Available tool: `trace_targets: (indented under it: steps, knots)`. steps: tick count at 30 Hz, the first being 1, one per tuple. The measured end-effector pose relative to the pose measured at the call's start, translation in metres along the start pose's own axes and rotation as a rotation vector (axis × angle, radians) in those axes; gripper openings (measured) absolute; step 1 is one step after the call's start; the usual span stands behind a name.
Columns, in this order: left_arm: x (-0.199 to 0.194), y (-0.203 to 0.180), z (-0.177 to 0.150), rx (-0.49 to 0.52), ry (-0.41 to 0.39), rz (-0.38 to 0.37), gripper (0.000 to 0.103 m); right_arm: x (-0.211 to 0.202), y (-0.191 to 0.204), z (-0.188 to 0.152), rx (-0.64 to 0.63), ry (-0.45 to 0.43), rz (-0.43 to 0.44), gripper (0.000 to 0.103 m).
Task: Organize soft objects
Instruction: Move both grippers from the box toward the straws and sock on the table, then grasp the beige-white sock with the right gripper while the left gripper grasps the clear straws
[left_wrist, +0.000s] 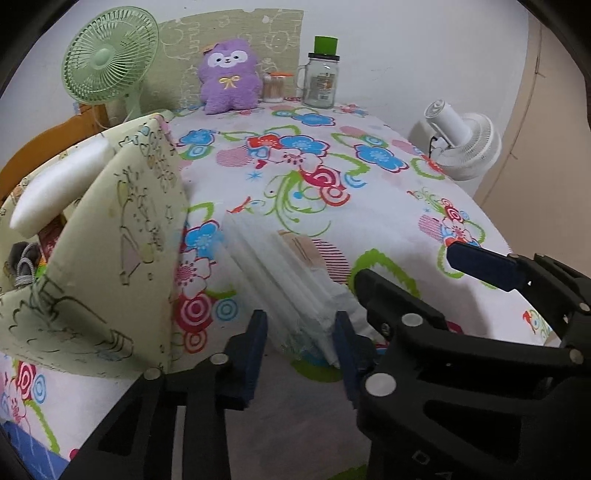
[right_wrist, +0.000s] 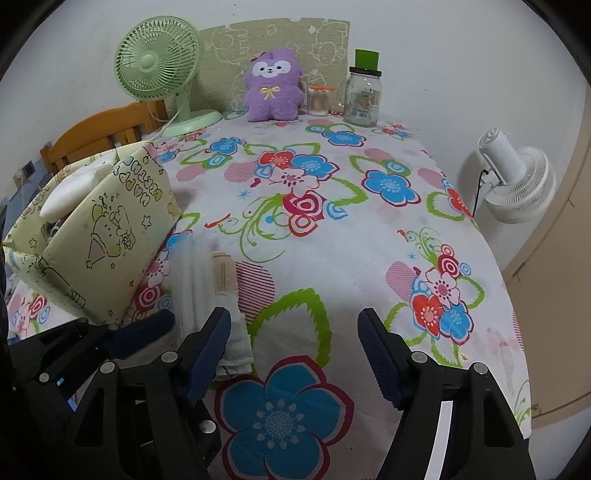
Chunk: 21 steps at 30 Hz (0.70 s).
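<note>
A white folded soft pack (left_wrist: 288, 280) lies on the flowered tablecloth (left_wrist: 369, 206) beside a pale yellow cartoon-print fabric bin (left_wrist: 122, 236). My left gripper (left_wrist: 301, 339) is open, its blue pads on either side of the pack's near end. My right gripper (right_wrist: 295, 354) is open and empty over the cloth, just right of the pack (right_wrist: 207, 288); it also shows in the left wrist view (left_wrist: 406, 273). A white foam piece (left_wrist: 62, 184) sticks out of the bin (right_wrist: 99, 236). A purple plush toy (left_wrist: 228, 75) sits at the far edge.
A green desk fan (left_wrist: 107, 59) stands at the back left, a glass jar with a green lid (left_wrist: 321, 74) and a toothpick jar (left_wrist: 274, 88) at the back. A white fan (left_wrist: 461, 144) stands off the table's right side. A wooden chair (right_wrist: 96, 136) is at left.
</note>
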<state>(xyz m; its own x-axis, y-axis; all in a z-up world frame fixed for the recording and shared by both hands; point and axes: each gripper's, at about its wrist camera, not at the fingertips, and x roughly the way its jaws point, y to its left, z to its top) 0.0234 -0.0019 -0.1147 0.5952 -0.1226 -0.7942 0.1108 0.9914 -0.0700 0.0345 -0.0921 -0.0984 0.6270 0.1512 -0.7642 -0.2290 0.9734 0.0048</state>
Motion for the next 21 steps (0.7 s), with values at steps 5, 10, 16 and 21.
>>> trace_targets:
  steps: [5,10,16,21]
  knots:
    - [0.001,-0.004,0.003,0.015,-0.002,-0.046,0.013,0.001,-0.003,0.002,0.004,0.001,-0.019,0.075]
    - [0.004,-0.011,0.007,0.048,-0.004,-0.072,0.009,0.001,-0.009,0.003,0.015,0.001,-0.041,0.075]
    - [0.009,-0.026,0.012,0.085,-0.004,-0.136,0.008,0.000,-0.027,0.002,0.052,0.008,-0.076,0.075]
    - [0.003,-0.037,0.014,0.112,-0.021,-0.129,0.012,-0.004,-0.032,0.003,0.074,0.005,-0.070,0.075]
